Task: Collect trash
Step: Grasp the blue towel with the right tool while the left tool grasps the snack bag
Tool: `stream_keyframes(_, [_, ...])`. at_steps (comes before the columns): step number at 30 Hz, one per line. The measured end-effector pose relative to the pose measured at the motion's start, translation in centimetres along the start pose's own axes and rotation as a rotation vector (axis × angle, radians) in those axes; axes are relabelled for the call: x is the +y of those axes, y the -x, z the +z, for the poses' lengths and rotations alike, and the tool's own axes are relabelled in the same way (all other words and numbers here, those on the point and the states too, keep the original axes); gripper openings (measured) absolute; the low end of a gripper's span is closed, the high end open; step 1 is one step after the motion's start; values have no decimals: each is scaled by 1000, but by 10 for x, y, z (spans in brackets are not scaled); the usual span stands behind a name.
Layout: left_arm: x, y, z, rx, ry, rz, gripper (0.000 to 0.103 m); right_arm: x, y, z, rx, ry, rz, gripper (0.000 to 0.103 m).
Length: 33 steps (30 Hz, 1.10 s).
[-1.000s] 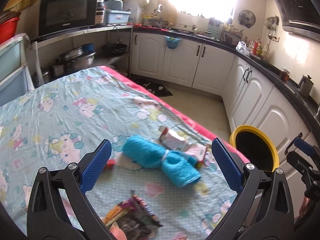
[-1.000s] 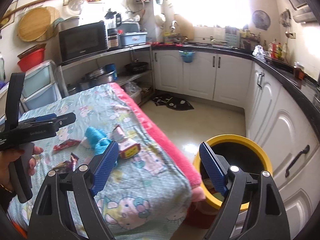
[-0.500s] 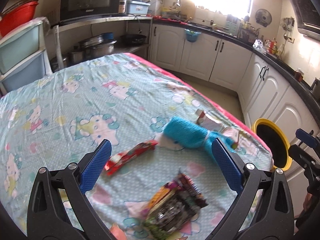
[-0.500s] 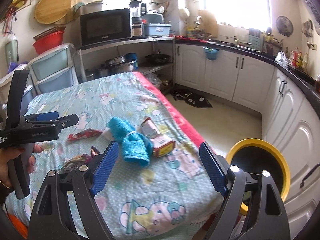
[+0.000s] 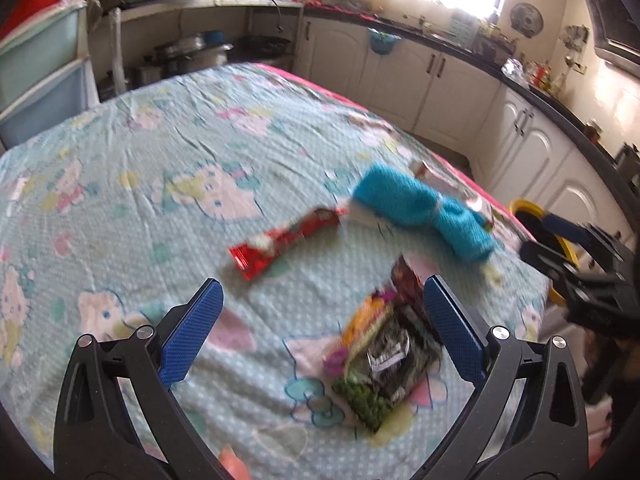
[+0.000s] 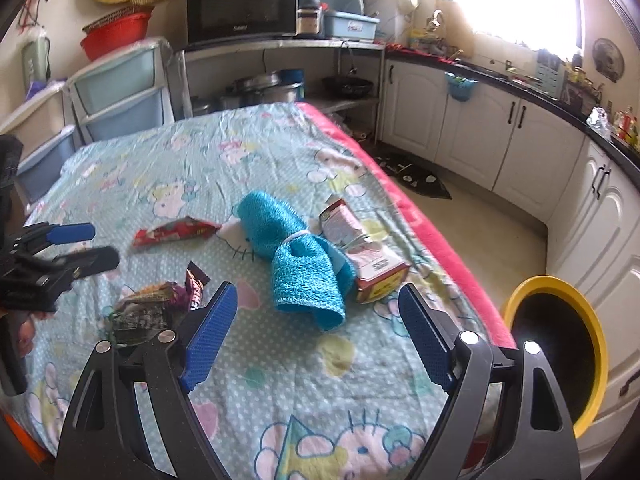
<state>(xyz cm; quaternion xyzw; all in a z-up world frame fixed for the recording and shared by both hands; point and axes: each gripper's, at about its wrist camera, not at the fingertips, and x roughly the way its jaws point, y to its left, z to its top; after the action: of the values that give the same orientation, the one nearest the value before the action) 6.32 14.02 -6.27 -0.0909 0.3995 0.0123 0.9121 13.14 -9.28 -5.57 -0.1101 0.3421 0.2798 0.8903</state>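
Observation:
Trash lies on a table covered in a cartoon-cat cloth point(image 5: 120, 168). A red wrapper point(image 5: 286, 237) point(image 6: 176, 233) lies mid-table. A crumpled dark multicolour wrapper point(image 5: 384, 354) point(image 6: 154, 308) lies nearer the front edge. A red-and-white carton point(image 6: 362, 256) lies by the pink edge, partly behind a rolled blue towel point(image 5: 424, 210) point(image 6: 296, 258). My left gripper point(image 5: 320, 328) is open and empty above the dark wrapper. My right gripper point(image 6: 318, 334) is open and empty over the cloth in front of the towel.
A yellow-rimmed bin point(image 6: 556, 354) point(image 5: 528, 216) stands on the floor beside the table's right edge. White cabinets point(image 6: 500, 140) with a black counter run along the right. A shelf with a microwave point(image 6: 240, 8) and plastic drawers point(image 6: 120, 92) stand behind the table.
Both grippers have pulled back and turned left from the bin towards the table. The left view now takes in the red and the dark wrapper. Nothing on the table has moved.

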Motion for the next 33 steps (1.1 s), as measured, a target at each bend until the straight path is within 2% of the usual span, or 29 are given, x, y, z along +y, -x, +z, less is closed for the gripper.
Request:
stream_keyframes(5, [-12,-10,-16,55,-79,-95,92,-2,-32,-1,61,-2,19,79])
stream_keyframes(7, [-15,-15,-21,78,-96,-127,92,-4,-41,0,84,-14,41,75])
stream_keyframes(12, [-24,-25,-36,145,-133,-120,92,-5,-54,3,119,-15,69,63])
stream_keyframes(14, [-26,-25,-42,160,-137,-124,92,-6,-56,3,127,-15,80,54])
stream_keyframes(18, [-19,-25,-43,144,-104,-117,92,-5,-62,2,148,-22,104,40])
stream_keyframes(23, [-6,-26,-30,126,-39,-160,92,-2,-58,1,140,-9,118,14])
stream_keyframes(25, [-2,-29,-25,133,-13,-186,88,-1,-56,2,133,1,121,10])
stream_keyframes(29, [6,-38,-19,171,27,-225,68,1,-49,3,118,9,130,6])
stream_keyframes(31, [7,-41,-19,187,27,-232,63,1,-44,2,110,13,135,6])
stream_keyframes(33, [9,-41,-17,195,36,-242,50,1,-39,3,101,11,139,6])
